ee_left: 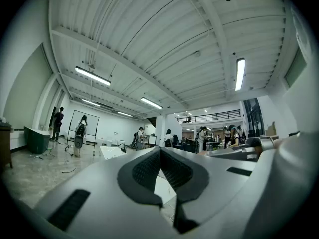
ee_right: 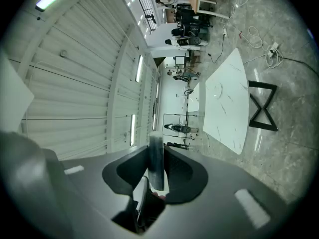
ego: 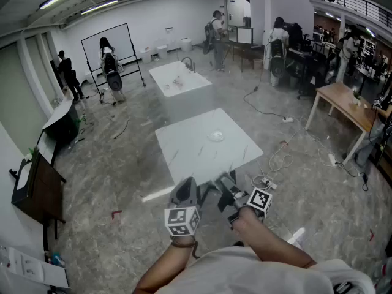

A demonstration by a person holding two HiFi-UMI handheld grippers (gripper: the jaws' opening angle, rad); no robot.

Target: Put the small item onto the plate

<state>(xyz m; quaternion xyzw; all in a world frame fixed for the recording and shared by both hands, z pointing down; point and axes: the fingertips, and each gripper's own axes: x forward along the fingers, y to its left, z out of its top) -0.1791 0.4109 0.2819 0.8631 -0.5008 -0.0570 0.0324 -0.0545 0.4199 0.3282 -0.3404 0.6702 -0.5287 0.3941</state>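
The small item (ee_right: 156, 169) sits clamped between the right hand-held gripper (ee_right: 156, 147) jaws.

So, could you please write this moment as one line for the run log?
left tool: shut, empty | right tool: shut on small item | plate: on table, ahead

Open-plan lab hall, whiteboard (ego: 107, 41), white table (ego: 190, 147), floor cables (ego: 278, 162), wooden desk (ego: 340, 97), mezzanine railing (ego: 352, 2)

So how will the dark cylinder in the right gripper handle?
The dark cylinder looks round and smooth, so it would probably roll when laid on the plate. It stands straight in the jaws of the right gripper, so it is likely stiff. Being slim, it may pivot in the grip.
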